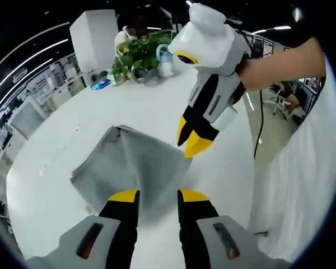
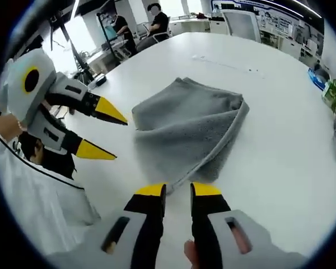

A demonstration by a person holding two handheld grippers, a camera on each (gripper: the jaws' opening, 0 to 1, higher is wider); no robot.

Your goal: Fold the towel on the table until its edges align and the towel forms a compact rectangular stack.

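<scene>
A grey towel (image 1: pixel 129 162) lies folded over on the white table (image 1: pixel 61 140), its doubled edge running along one side (image 2: pixel 224 140). My left gripper (image 1: pixel 158 196) is open, and the towel's near edge lies between its yellow tips. It enters the right gripper view from the left (image 2: pixel 105 133), jaws apart, the upper tip close to the towel's edge. My right gripper (image 2: pixel 178 190) hangs over the table with a narrow gap between its jaws. The towel's near corner reaches that gap. The same gripper (image 1: pixel 190 139) comes down from the top right in the left gripper view, tips just above the towel's corner.
A potted plant (image 1: pixel 140 53), a white and blue kettle (image 1: pixel 166 60) and a white box (image 1: pixel 95 39) stand at the table's far end. People sit at desks beyond the table (image 2: pixel 157 19). A person's white sleeve (image 1: pixel 302 168) lies along the table's edge.
</scene>
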